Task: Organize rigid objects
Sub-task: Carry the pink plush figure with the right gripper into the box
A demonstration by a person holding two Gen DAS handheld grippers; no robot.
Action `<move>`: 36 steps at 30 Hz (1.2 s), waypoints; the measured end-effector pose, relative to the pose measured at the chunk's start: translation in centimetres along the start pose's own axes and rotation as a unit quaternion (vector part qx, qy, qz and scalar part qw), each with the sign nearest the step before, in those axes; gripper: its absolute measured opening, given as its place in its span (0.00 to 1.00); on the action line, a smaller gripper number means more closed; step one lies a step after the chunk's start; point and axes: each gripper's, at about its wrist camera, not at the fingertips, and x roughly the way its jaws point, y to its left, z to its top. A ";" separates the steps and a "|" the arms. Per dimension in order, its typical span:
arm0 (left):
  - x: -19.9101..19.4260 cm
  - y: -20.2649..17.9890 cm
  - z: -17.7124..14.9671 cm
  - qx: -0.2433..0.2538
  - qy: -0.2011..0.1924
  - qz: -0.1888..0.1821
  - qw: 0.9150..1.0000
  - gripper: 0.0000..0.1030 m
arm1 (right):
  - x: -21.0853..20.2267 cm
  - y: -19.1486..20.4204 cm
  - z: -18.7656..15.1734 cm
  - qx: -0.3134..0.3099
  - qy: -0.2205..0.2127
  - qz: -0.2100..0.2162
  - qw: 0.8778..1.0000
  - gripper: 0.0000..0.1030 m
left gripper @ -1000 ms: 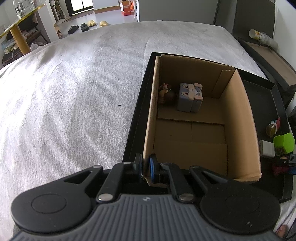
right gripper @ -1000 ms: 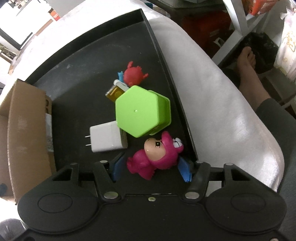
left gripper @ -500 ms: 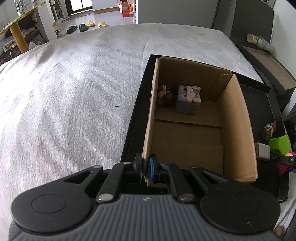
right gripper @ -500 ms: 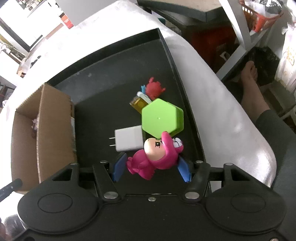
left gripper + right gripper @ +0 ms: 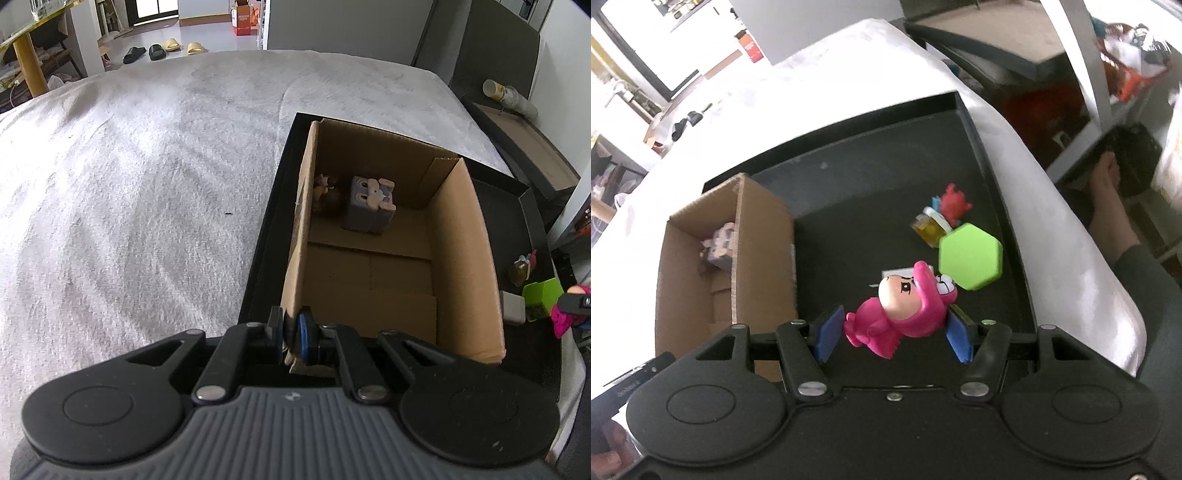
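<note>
My right gripper (image 5: 892, 334) is shut on a pink toy figure (image 5: 901, 312) and holds it in the air above the black tray (image 5: 871, 173). On the tray below lie a green hexagonal box (image 5: 969, 258), a yellow block (image 5: 929, 229), a red toy (image 5: 955, 203) and a white charger, mostly hidden behind the figure. My left gripper (image 5: 291, 330) is shut on the near left wall of the cardboard box (image 5: 461, 236). A grey block toy (image 5: 369, 203) and a small brown figure (image 5: 327, 194) sit at the box's far end.
The tray rests on a bed with a grey-white cover (image 5: 129, 177). A dark bedside shelf (image 5: 524, 133) with a paper cup stands beyond the tray. A person's bare foot (image 5: 1108, 195) and dark sleeve (image 5: 1145, 273) show at the right of the bed.
My right gripper has risen with the pink figure, so the tray items look smaller and the cardboard box has come into its view. My left gripper keeps its grip on the box wall.
</note>
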 end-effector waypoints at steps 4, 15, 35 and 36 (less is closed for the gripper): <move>0.0 0.3 0.0 -0.002 -0.001 -0.009 1.000 0.08 | -0.6 1.4 0.4 -0.010 -0.006 -0.001 1.000 0.57; 0.0 0.7 0.1 -0.004 0.001 -0.027 1.000 0.08 | -1.3 5.4 1.1 -0.039 -0.015 -0.006 0.999 0.57; 0.0 1.0 -0.2 -0.001 0.004 -0.051 0.999 0.08 | -1.6 13.8 2.5 -0.106 -0.017 0.033 0.994 0.57; 0.0 0.9 -0.2 0.001 0.004 -0.051 0.999 0.08 | -1.4 14.0 2.6 -0.108 -0.016 0.033 0.993 0.57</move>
